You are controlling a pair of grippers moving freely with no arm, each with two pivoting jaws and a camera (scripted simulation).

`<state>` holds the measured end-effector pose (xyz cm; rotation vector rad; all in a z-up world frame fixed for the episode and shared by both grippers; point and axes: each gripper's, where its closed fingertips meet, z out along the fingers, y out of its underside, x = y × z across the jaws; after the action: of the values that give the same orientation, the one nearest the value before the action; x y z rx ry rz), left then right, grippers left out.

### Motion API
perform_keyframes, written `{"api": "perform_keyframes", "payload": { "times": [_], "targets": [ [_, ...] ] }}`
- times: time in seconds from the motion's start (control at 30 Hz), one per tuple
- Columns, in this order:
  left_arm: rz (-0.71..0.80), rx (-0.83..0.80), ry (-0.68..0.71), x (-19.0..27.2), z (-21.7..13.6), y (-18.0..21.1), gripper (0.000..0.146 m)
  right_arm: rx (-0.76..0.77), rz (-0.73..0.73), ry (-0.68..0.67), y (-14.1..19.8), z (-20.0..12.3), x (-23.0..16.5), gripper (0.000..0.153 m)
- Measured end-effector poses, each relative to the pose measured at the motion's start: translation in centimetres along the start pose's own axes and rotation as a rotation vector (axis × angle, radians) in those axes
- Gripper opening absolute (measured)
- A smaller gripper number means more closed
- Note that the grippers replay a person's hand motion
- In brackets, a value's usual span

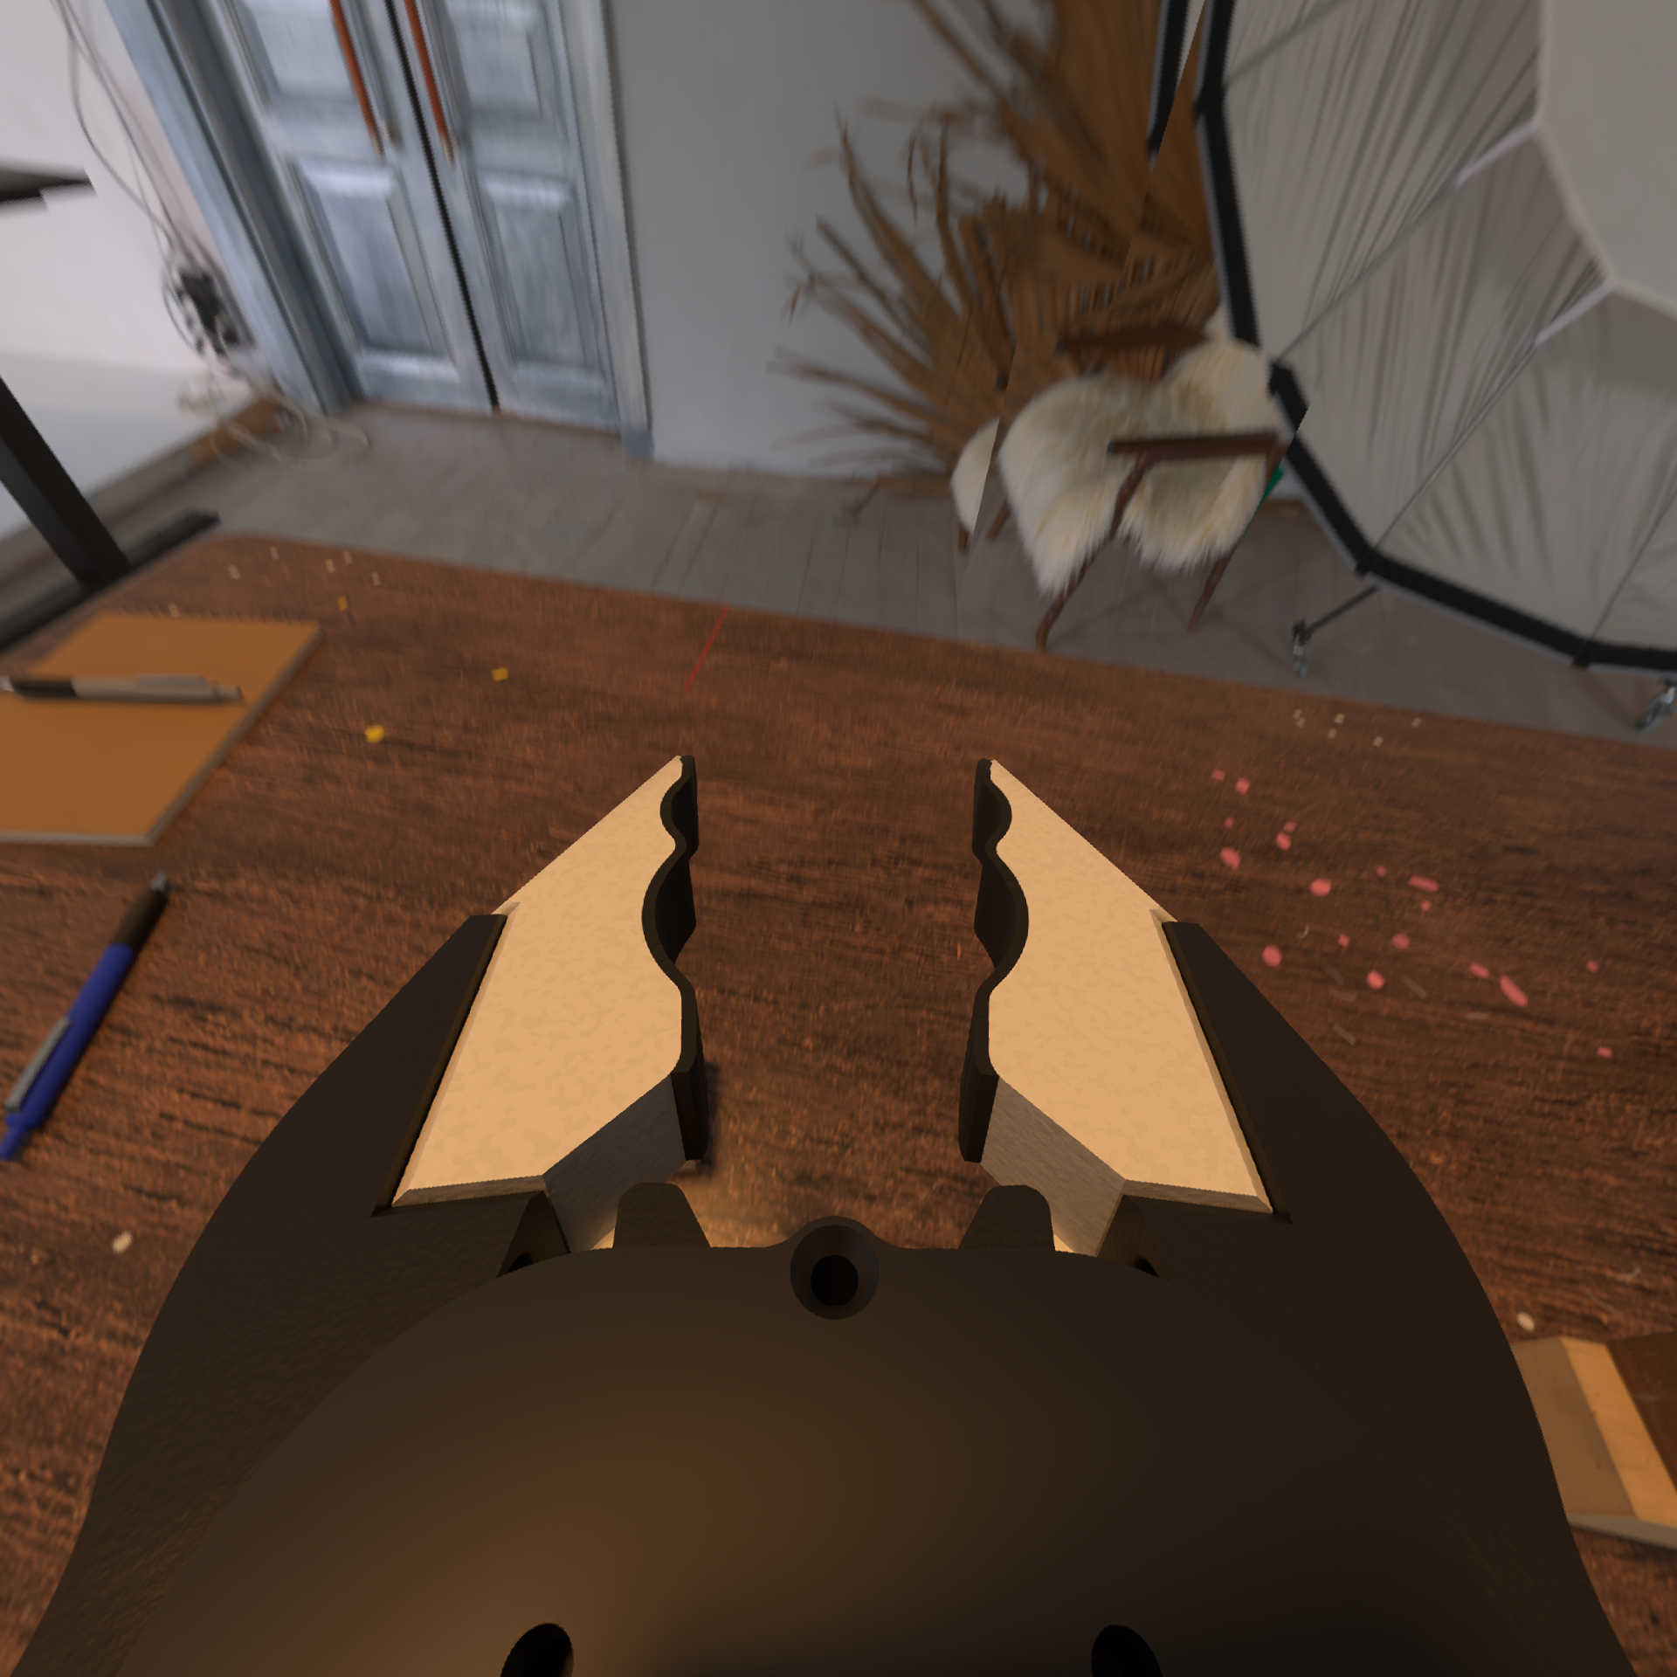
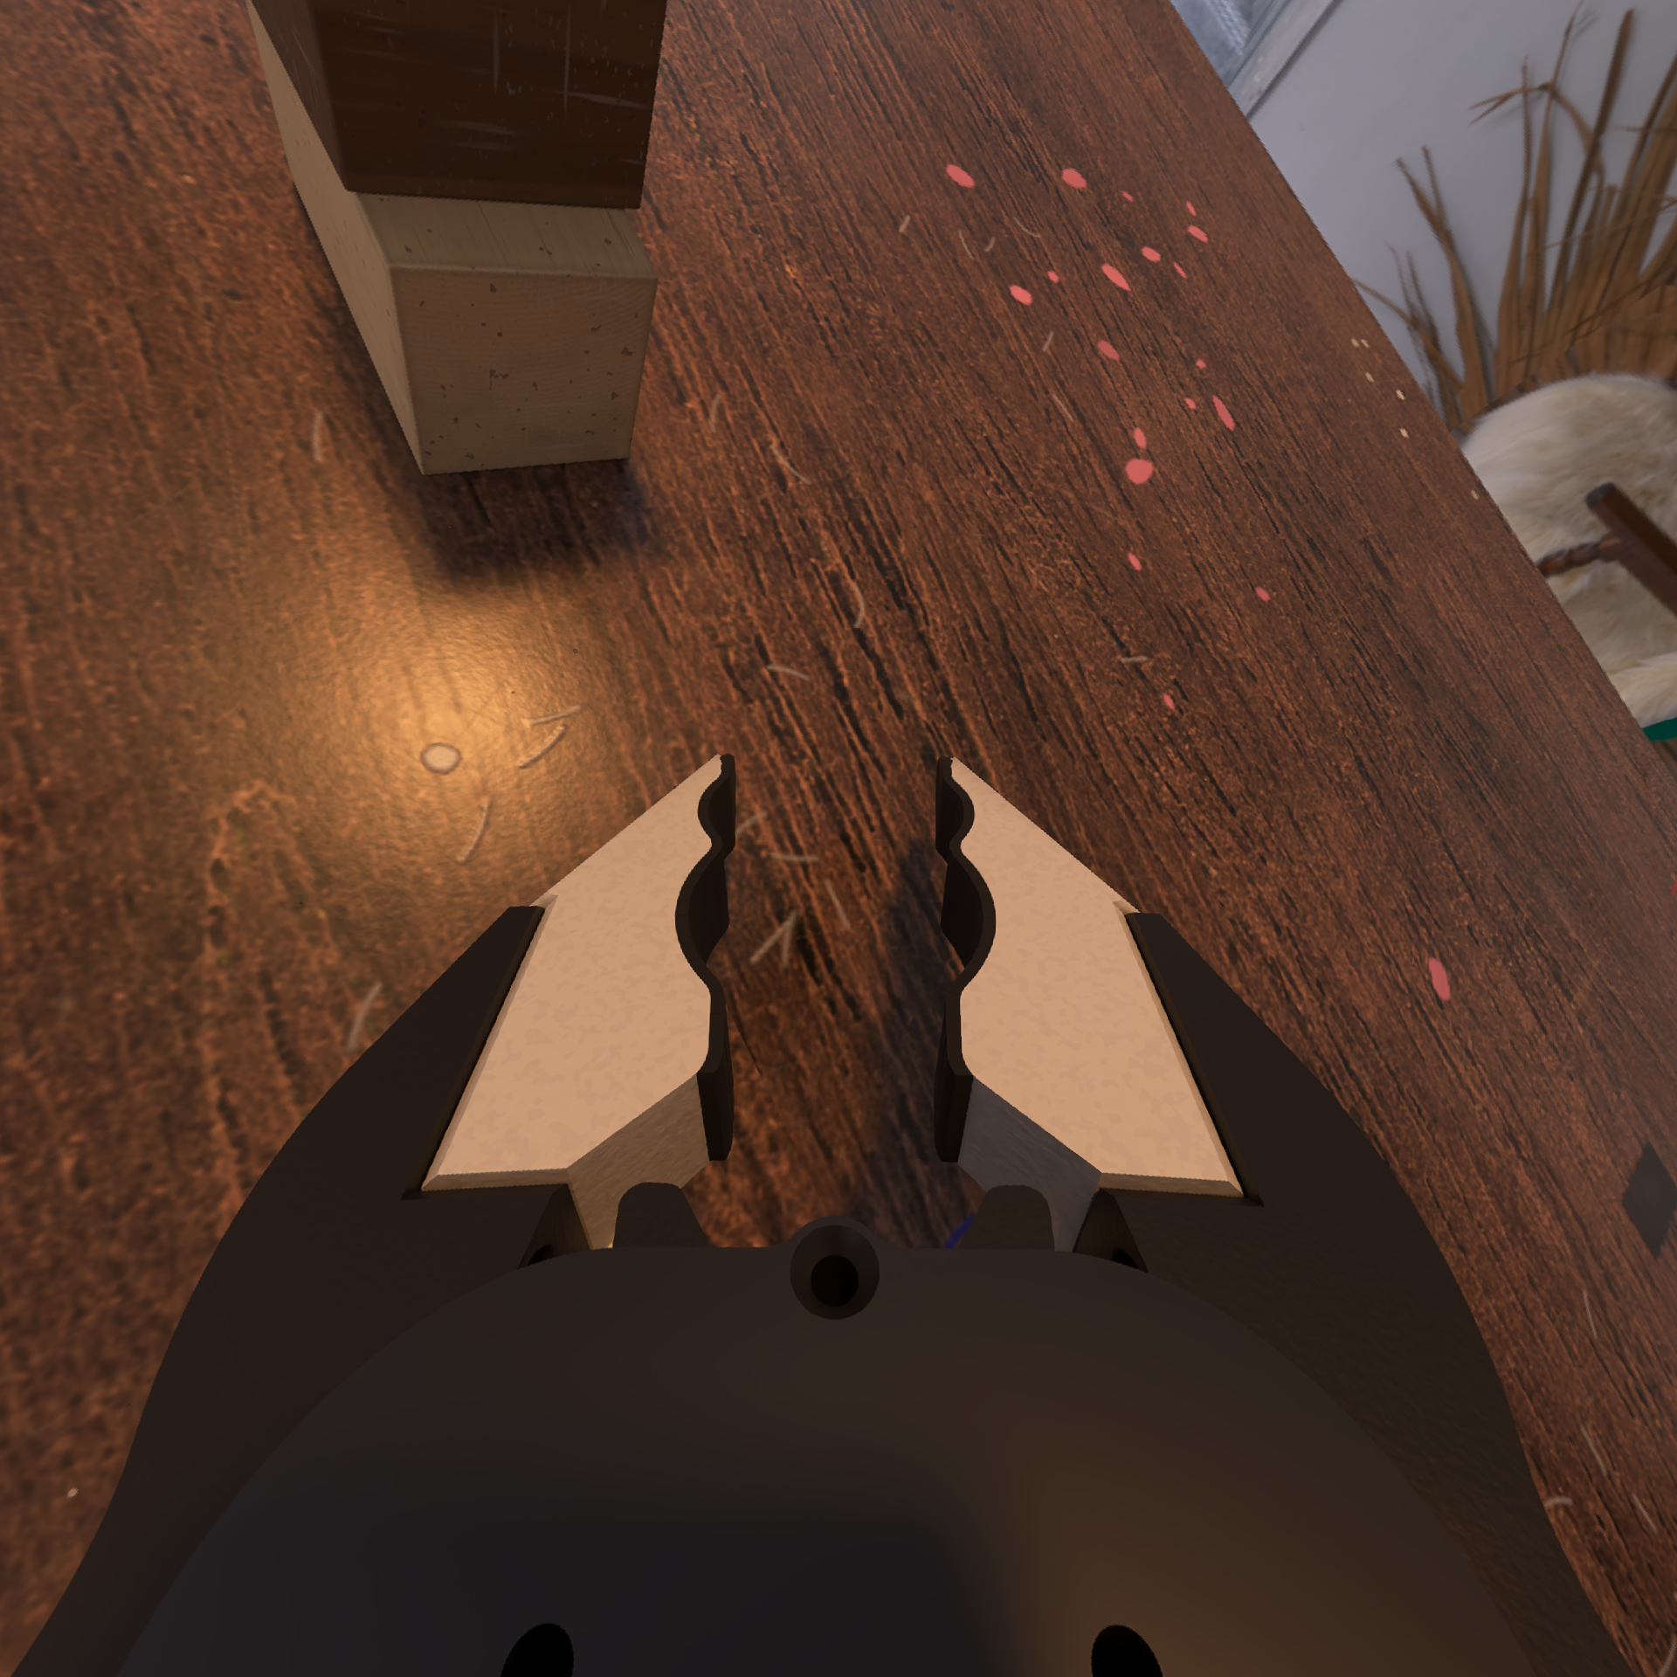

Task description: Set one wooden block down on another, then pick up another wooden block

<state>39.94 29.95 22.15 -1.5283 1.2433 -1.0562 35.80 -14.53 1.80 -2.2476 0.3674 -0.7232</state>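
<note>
1. Left tool (image 1: 835, 771) hangs wide and empty over the desk (image 1: 817, 907); a pale block (image 1: 1597, 1443) lies beside it.
2. Right tool (image 2: 835, 771) is parted, empty; dark block (image 2: 481, 91) sits atop light block (image 2: 517, 354) ahead.

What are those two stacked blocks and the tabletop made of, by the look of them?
Lower block: pale unfinished wood, probably, with faint grain and dark specks. Upper block: dark-stained wood, scratched, slightly glossy. Table: reddish-brown wood or veneer, with strong streaky grain and a soft sheen where light reflects.
</note>
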Motion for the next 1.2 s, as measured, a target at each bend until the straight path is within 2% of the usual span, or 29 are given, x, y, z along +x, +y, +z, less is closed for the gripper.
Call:
{"api": "perform_keyframes", "payload": {
  "times": [0.13, 0.2, 0.3, 0.4, 0.5, 0.63, 0.73, 0.8, 1.07, 1.2],
  "targets": [
    [-0.023, -0.140, 0.011, -0.5, 2.1, 3.4, 0.060, -0.001, 0.004, 0.004, 0.0, 0.0, 0.1, 0.044],
    [-0.049, -0.186, 0.026, -0.3, 2.8, 4.3, 0.045, 0.000, 0.005, 0.005, 0.0, 0.0, 0.1, 0.044],
    [-0.060, -0.220, -0.016, -1.2, 3.4, 4.9, 0.032, -0.001, 0.002, 0.006, 0.0, 0.0, 0.1, 0.044],
    [-0.021, -0.227, -0.116, -2.9, 3.5, 5.0, 0.027, -0.003, -0.002, 0.005, 0.0, 0.0, 0.0, 0.044],
    [0.025, -0.284, -0.149, -3.9, 3.8, 6.3, 0.020, -0.002, -0.003, 0.005, 0.0, 0.0, 0.0, 0.044],
    [0.056, -0.432, -0.252, -5.8, 4.0, 9.5, 0.029, 0.000, -0.003, 0.003, 0.0, 0.0, 0.0, 0.044],
    [0.023, -0.495, -0.216, -5.8, 4.6, 11.3, 0.058, 0.000, -0.006, -0.001, 0.0, 0.0, -0.1, 0.044],
    [0.004, -0.516, -0.205, -5.9, 4.8, 12.1, 0.067, 0.000, -0.009, -0.004, -0.1, 0.0, -0.2, 0.044],
    [0.065, -0.626, -0.282, -8.1, 4.6, 14.5, 0.071, 0.001, -0.011, -0.007, -0.1, 0.0, -0.3, 0.044],
    [0.082, -0.671, -0.237, -8.1, 4.8, 16.0, 0.070, -0.002, -0.013, -0.007, -0.1, 0.0, -0.3, 0.044]
  ]
}}
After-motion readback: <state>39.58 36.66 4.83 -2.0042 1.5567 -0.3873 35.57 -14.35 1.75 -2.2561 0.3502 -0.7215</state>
